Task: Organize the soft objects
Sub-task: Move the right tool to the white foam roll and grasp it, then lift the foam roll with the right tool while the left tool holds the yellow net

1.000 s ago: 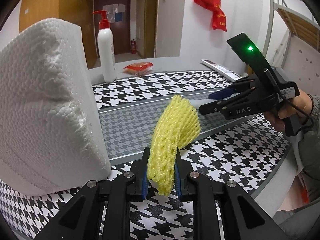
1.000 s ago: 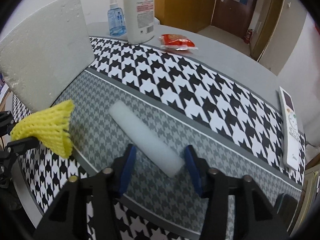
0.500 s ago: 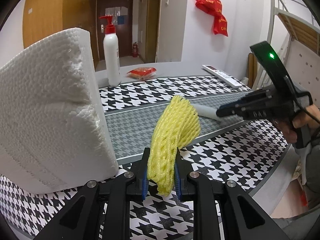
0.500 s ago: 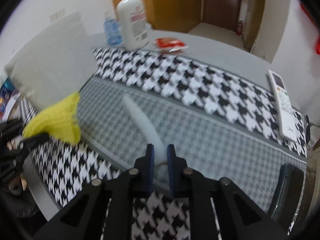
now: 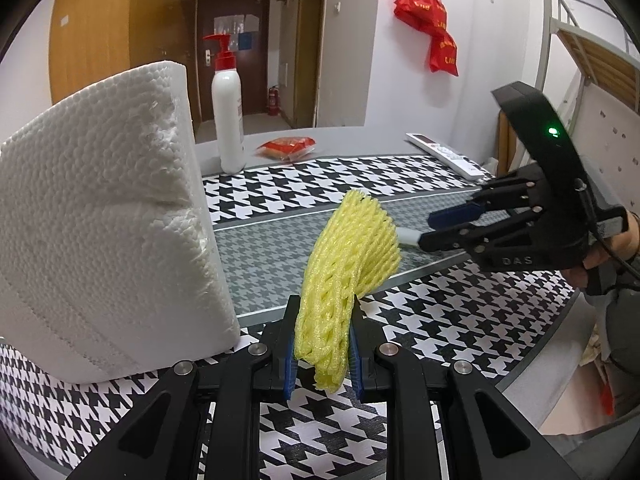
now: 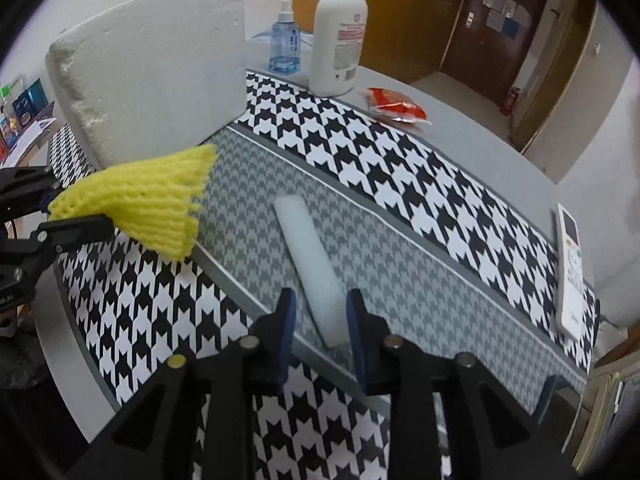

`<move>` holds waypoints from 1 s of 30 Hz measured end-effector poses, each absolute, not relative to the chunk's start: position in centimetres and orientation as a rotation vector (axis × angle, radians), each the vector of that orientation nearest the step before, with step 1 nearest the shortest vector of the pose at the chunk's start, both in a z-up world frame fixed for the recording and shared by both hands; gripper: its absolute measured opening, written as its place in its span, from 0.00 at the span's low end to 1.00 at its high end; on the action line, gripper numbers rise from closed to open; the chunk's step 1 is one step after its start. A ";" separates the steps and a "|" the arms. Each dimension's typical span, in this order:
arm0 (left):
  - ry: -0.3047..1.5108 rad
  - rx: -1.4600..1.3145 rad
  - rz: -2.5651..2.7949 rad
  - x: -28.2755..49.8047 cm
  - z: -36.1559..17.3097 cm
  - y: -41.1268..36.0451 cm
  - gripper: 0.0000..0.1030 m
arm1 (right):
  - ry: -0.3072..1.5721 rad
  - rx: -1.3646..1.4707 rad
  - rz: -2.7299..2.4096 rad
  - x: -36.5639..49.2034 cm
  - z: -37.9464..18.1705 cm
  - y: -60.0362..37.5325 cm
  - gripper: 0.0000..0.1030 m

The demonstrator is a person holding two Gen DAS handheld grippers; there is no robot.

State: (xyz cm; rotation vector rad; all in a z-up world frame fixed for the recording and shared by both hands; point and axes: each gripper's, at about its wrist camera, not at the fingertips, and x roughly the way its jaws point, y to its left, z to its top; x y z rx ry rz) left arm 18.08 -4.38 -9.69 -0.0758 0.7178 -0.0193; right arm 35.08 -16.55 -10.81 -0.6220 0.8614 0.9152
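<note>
My left gripper (image 5: 322,354) is shut on a yellow foam net sleeve (image 5: 344,276) and holds it above the houndstooth cloth; the sleeve also shows in the right wrist view (image 6: 140,200). A white foam strip (image 6: 312,264) lies on the grey band of the cloth. My right gripper (image 6: 320,320) is open, its jaws on either side of the strip's near end without pinching it. In the left wrist view the right gripper (image 5: 436,226) sits at the right with the strip's end (image 5: 406,235) between its fingers. A big white polystyrene block (image 5: 100,216) stands at the left.
A white pump bottle (image 6: 338,40), a blue spray bottle (image 6: 285,44) and a red snack packet (image 6: 396,106) stand at the table's far side. A white remote (image 6: 572,276) lies at the right edge. The table edge runs close below both grippers.
My right gripper closed on the white strip half a second ago and has now opened again around it. My left gripper keeps its hold on the yellow sleeve, almost still.
</note>
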 end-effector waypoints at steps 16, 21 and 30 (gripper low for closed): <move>0.736 -0.099 -0.012 17.8 -10.0 -3.6 0.21 | 0.923 -0.615 0.971 37.1 -12.5 -14.0 0.31; 0.736 -0.099 -0.011 17.7 -9.9 -3.4 0.21 | 0.939 -0.580 0.977 37.8 -12.6 -13.3 0.30; 0.732 -0.101 0.005 18.0 -9.9 -3.5 0.21 | 0.947 -0.447 0.950 37.8 -11.7 -15.5 0.24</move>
